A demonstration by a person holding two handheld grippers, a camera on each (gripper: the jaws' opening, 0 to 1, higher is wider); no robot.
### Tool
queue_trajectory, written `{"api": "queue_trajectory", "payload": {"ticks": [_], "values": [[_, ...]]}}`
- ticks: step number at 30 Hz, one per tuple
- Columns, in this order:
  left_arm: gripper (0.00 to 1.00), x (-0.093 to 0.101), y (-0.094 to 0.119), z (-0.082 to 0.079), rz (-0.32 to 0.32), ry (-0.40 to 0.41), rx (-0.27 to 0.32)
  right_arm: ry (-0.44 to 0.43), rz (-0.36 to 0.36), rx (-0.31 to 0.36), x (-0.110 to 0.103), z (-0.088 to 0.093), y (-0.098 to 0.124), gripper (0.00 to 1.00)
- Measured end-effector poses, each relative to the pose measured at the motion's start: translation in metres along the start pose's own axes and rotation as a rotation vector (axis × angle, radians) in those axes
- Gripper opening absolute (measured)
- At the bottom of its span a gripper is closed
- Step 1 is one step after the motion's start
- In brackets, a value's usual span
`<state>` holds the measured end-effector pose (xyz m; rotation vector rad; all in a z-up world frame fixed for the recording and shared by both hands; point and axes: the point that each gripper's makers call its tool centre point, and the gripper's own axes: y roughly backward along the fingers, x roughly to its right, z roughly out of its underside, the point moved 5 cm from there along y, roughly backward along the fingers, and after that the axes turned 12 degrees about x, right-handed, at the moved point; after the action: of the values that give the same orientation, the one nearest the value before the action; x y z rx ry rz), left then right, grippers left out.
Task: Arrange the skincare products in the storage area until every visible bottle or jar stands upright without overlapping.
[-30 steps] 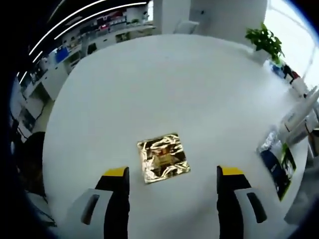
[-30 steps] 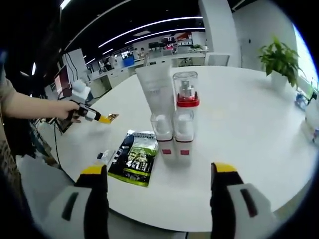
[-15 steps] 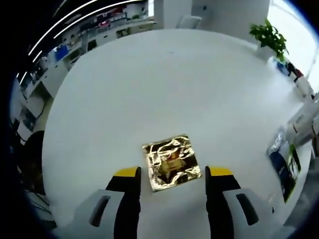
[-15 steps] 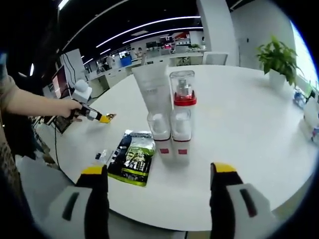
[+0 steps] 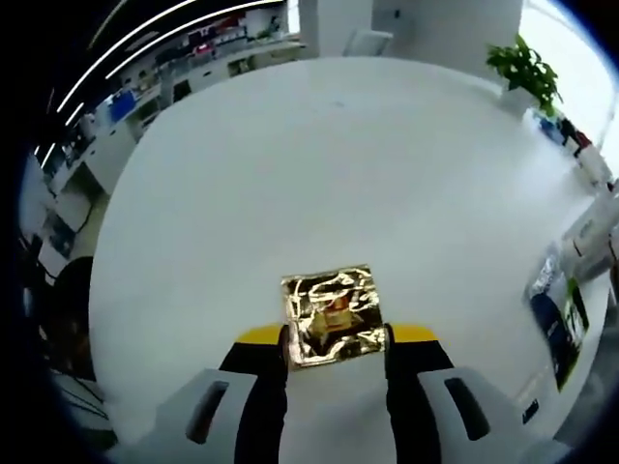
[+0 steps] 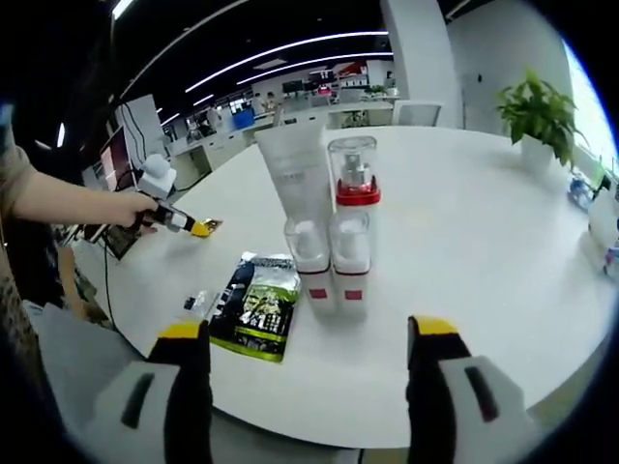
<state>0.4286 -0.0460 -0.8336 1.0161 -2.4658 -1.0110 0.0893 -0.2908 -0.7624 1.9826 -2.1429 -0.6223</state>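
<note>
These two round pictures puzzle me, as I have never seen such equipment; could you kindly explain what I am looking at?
No robot here: a person holds a two-jaw claw in each hand, and a fisheye camera rides on each claw, looking along its jaws.

The left gripper view looks down on a white table. The left claw has its yellow-tipped jaws on either side of a gold foil packet lying flat; whether they actually press it, I cannot tell.

In the right gripper view, the right claw is open and holds nothing. Ahead stand a white tube, a red-collared bottle and two small white bottles, upright and close together. A green packet lies flat beside them. Further left, the person's hand holds the left claw.
</note>
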Motion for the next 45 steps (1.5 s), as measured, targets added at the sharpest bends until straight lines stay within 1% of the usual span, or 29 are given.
{"api": "queue_trajectory", "payload": {"ticks": [6,13,22,25,29,36,40,45], "values": [[0.36,-0.002,0.006,-0.009,-0.011,0.003,0.030,0.000,-0.001,0.003,0.000,0.000,0.000,0.84],[0.36,-0.005,0.012,-0.013,-0.018,0.010,0.048,0.004,-0.007,0.011,0.000,-0.002,0.000,0.84],[0.36,0.001,0.024,-0.016,-0.011,0.018,0.063,0.007,-0.014,0.026,-0.001,-0.004,0.001,0.84],[0.36,0.007,0.031,-0.016,-0.008,0.023,0.072,0.010,-0.017,0.031,-0.001,-0.005,0.001,0.83],[0.36,0.015,0.040,-0.012,-0.001,0.046,0.091,0.013,-0.021,0.043,-0.001,-0.006,0.002,0.83],[0.36,0.033,0.061,0.003,0.006,0.084,0.106,0.021,-0.041,0.051,-0.004,-0.007,0.002,0.82],[0.36,0.038,0.071,0.007,0.005,0.096,0.119,0.026,-0.050,0.058,-0.005,-0.008,0.003,0.81],[0.36,0.050,0.088,0.010,0.000,0.112,0.149,0.025,-0.063,0.066,-0.007,-0.009,0.003,0.81]]}}
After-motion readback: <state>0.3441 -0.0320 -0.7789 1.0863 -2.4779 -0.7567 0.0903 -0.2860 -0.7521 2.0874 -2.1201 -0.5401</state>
